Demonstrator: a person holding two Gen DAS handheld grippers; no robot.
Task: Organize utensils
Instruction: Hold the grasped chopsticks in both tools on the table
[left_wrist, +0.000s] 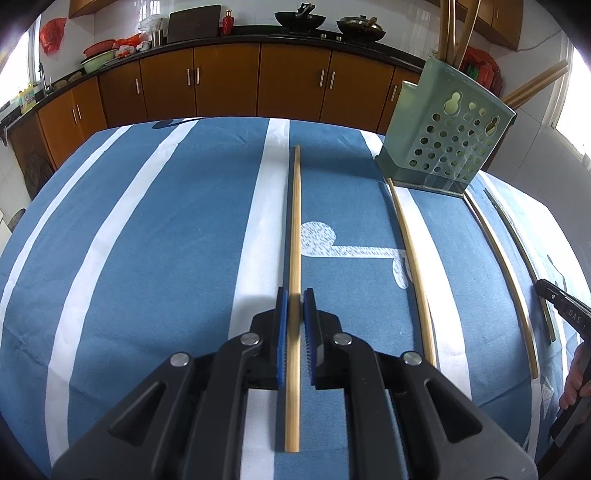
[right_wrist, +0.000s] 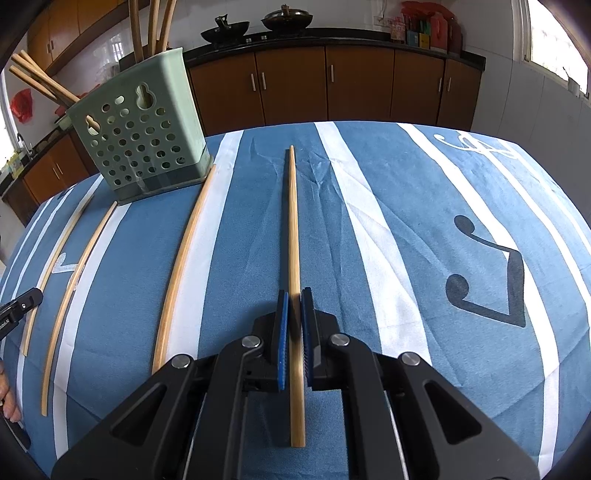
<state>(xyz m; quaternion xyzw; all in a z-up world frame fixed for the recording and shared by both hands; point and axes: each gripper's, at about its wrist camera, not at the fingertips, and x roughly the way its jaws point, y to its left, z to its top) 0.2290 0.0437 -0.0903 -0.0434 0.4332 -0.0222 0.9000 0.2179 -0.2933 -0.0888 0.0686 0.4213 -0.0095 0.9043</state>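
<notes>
Left hand-held gripper (left_wrist: 295, 317) straddles chopstick (left_wrist: 295, 221); right hand-held gripper (right_wrist: 294, 317) likewise.

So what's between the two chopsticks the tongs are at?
Two loose chopsticks lie there: the nearer chopstick and farther chopstick, seen in the right wrist view.

Bamboo chopsticks (left_wrist: 294, 236) flat on cloth

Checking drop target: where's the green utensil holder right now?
The green utensil holder stands upright at the tablecloth's far edge: upper right in the left wrist view, upper left in the right wrist view, chopsticks already inside.
</notes>
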